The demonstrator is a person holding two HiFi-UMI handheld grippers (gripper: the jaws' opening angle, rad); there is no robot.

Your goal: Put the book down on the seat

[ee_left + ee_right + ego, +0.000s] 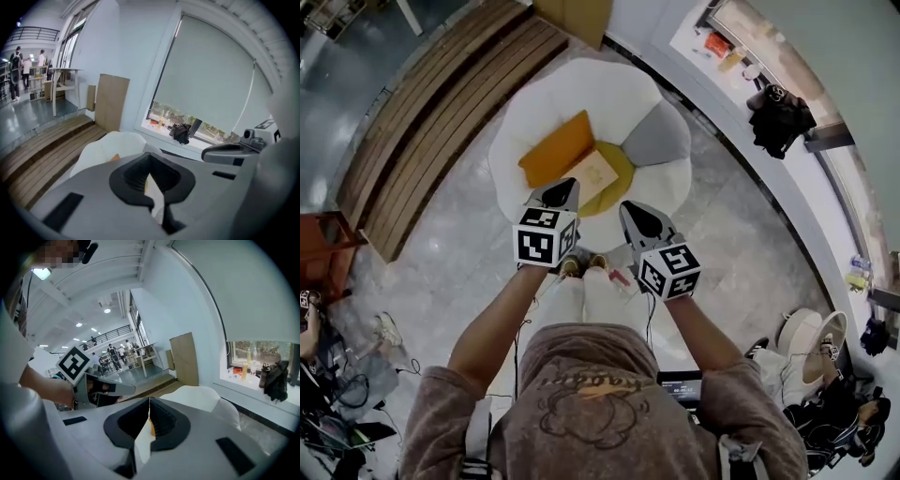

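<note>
The book lies on the seat; I hold left gripper and right gripper clenched, empty. Next I only pull away.

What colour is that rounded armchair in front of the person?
The armchair is white; the head view shows it best.

You work in bright, even daylight from the window; ceiling lights glare, the floor shines, and all views bend at their dark edges.
</note>
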